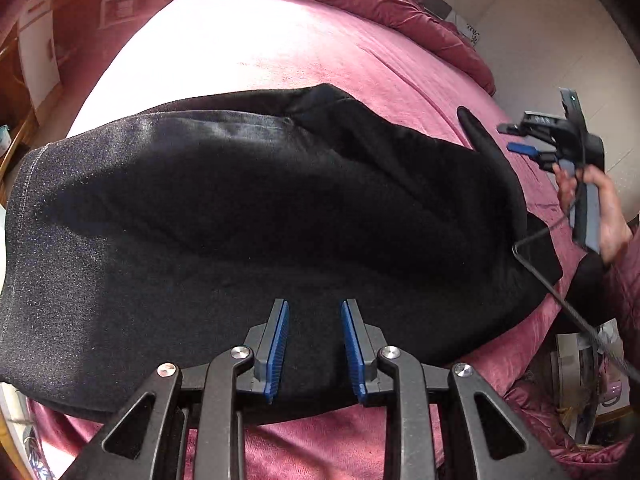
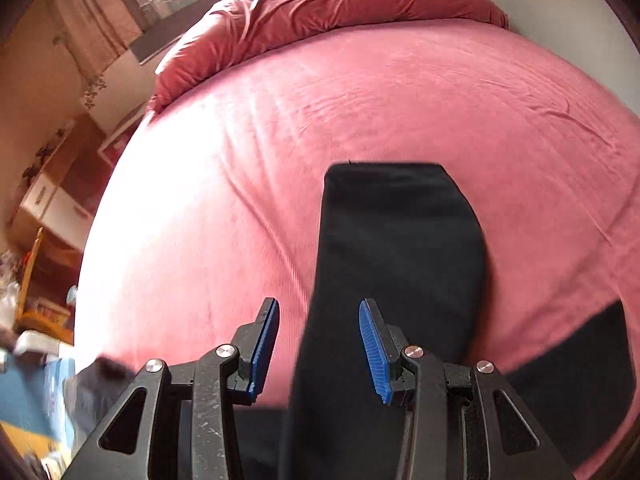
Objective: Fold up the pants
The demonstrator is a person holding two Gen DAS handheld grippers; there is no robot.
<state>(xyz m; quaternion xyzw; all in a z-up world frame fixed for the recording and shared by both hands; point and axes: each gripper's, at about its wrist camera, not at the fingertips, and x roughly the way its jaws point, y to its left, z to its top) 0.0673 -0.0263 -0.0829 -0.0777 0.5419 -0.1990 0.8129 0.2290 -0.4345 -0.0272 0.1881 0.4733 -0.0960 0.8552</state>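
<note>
Left gripper (image 1: 315,344) jaws spread, empty, over black soft knit pants (image 1: 248,216) on pink bed sheet (image 1: 320,56). Right gripper (image 2: 319,346) jaws spread, empty. Fabric limp, light; pinch hem edge.

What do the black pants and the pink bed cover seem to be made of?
The black pants look like soft, matte knit, maybe fleece: fuzzy nap, faint sparkle in sunlight, stitched hem. The pink bed cover looks like short-pile plush or velvet, with a soft sheen and gentle creases.
</note>
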